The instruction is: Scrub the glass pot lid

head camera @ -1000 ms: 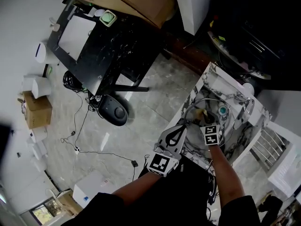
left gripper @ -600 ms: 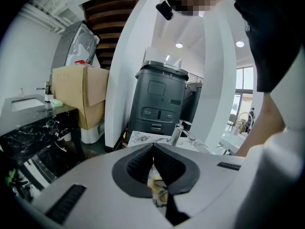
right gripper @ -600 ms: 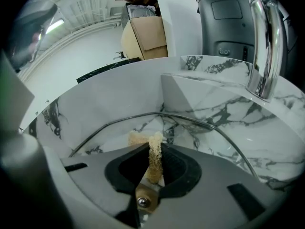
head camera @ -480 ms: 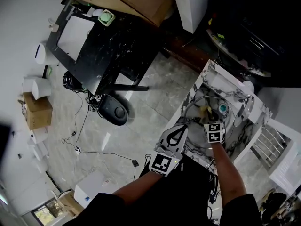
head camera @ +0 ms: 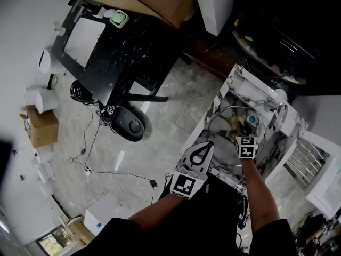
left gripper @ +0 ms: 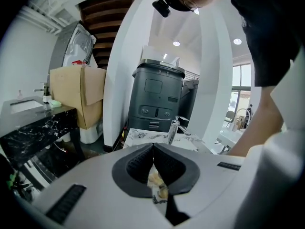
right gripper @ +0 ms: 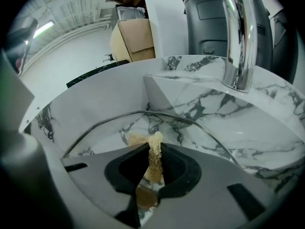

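Sponge (right gripper: 153, 162) is pinched in the right claw (right gripper: 153, 149), whose tips sit over the glass pot lid (right gripper: 202, 138) lying in the marble sink (right gripper: 269, 123). Left claw (left gripper: 153, 149), pressed together, points at the sink's near edge.

Grey marble floor (head camera: 160, 129), black table (head camera: 125, 49)

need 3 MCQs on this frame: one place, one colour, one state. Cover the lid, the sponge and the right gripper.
1. Where is the round glass pot lid?
A. in the white marble sink
B. on the black table
C. on the floor

2. What colour is the scrubbing sponge?
A. blue
B. tan-yellow
C. red

3. How do the jaws of the right gripper stand?
A. wide apart, empty
B. clamped on the chrome faucet
C. shut on the sponge

Answers:
1. A, its metal rim arcs inside the basin walls.
2. B, it shows tan-yellow against the marble.
3. C, the sponge is pinched between the dark pads.
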The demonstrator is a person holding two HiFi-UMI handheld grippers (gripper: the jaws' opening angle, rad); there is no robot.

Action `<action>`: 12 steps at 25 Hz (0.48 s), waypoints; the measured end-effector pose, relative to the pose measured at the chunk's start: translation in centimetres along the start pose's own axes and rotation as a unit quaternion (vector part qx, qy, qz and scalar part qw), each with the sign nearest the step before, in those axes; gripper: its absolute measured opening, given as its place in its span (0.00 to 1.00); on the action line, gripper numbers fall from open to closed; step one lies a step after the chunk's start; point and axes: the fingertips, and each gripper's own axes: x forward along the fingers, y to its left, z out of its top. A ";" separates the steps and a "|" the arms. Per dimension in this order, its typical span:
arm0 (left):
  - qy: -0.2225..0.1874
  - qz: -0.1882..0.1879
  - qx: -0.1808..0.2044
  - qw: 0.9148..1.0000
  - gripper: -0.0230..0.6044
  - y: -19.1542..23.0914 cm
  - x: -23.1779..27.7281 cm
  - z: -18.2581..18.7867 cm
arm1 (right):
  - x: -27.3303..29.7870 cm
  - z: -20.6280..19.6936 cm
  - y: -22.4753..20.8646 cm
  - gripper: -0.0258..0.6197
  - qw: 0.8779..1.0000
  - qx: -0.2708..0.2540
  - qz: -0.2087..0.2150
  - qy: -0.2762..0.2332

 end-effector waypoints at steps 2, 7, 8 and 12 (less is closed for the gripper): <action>0.005 -0.001 -0.005 1.000 0.06 0.0 -0.2 -0.2 | -0.2 -0.2 -0.4 0.13 1.000 0.009 -0.007 0.001; -0.009 0.002 -0.048 0.999 0.06 -0.2 -0.3 0.3 | -0.7 -0.7 -1.9 0.13 0.999 0.024 -0.031 0.002; -0.013 0.003 -0.048 0.999 0.06 -0.2 -0.3 0.4 | -0.8 -0.8 -2.1 0.13 0.999 0.028 -0.034 0.002; -0.013 0.001 -0.042 0.999 0.06 -0.5 -0.4 0.4 | -1.2 -1.4 -3.2 0.13 0.998 0.041 -0.045 -0.002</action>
